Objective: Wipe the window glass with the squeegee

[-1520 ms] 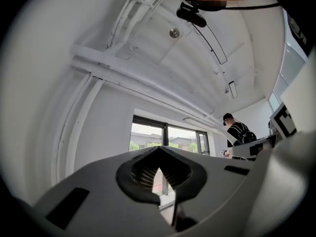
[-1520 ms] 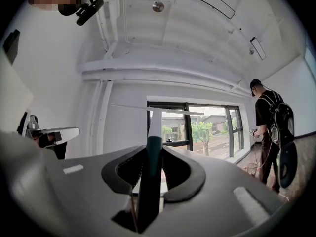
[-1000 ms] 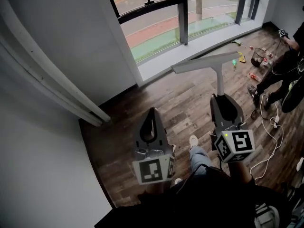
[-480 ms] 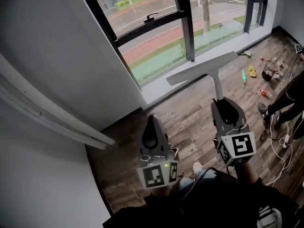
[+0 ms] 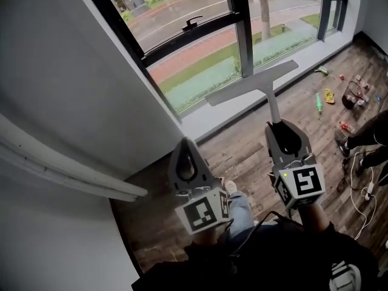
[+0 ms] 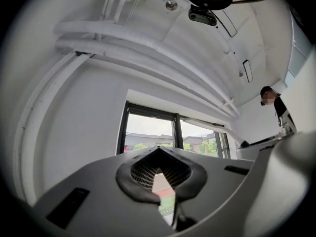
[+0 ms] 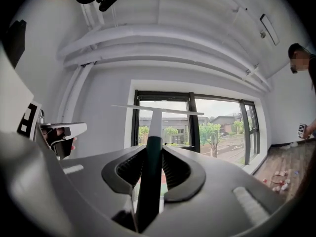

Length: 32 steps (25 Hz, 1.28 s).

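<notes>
The right tool (image 5: 276, 126) clamps the squeegee (image 5: 253, 83) handle, blade mid-frame, seemingly short of the window glass (image 5: 200, 71). The left tool (image 5: 184, 142) is closed and empty.

You stand on a dark wood-plank floor (image 5: 242, 147), one pale shoe (image 5: 230, 188) planted near its middle, while a green bottle (image 5: 317, 103), a yellow object (image 5: 328, 95), a dark basket (image 5: 352, 93) and loose white cables (image 5: 354, 170) lie scattered along its right edge.
</notes>
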Each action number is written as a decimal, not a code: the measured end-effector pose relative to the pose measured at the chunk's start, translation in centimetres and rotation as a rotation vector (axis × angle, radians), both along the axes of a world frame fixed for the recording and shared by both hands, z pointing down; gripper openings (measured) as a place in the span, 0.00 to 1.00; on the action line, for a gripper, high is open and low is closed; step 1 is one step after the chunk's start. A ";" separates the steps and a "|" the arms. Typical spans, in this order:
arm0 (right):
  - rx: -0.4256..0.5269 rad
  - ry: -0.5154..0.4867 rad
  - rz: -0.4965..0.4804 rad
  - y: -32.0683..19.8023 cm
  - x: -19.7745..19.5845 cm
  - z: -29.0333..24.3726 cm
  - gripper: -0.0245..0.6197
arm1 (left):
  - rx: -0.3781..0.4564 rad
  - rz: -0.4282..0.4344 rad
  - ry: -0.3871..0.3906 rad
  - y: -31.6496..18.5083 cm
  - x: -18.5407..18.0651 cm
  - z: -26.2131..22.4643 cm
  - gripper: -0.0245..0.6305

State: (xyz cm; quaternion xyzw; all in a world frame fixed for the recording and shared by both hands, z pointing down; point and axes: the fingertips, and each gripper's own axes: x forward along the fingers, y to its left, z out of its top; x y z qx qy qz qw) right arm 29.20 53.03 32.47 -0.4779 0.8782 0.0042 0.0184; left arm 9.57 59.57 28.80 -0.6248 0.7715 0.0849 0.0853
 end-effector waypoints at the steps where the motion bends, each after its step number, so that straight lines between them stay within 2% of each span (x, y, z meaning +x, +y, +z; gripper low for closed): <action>1: 0.006 -0.002 -0.003 -2.0 -1.0 0.0 0.18 | -0.005 0.005 -0.004 -2.0 -0.8 0.2 0.04; 4: 0.028 -0.007 0.003 -8.3 -3.9 -0.4 0.18 | 0.004 -0.003 -0.020 -8.2 -3.9 -0.1 0.04; 8: 0.026 -0.020 0.003 -16.3 -9.0 -0.9 0.18 | 0.058 -0.084 -0.094 -15.0 -9.5 -2.1 0.04; 13: 0.040 -0.020 0.002 -23.6 -14.6 -1.5 0.18 | -0.001 -0.053 -0.148 -22.9 -14.4 -2.2 0.04; 18: 0.017 -0.021 -0.013 -29.7 -18.8 -1.2 0.18 | -0.019 -0.077 -0.131 -28.8 -18.0 -2.4 0.04; 24: 0.019 -0.021 -0.054 -37.1 -23.6 -0.8 0.18 | -0.035 -0.120 -0.066 -35.0 -21.3 -0.3 0.03; 32: 0.050 -0.022 -0.126 -51.0 -30.8 -1.4 0.18 | -0.047 -0.198 -0.064 -47.0 -26.5 0.3 0.04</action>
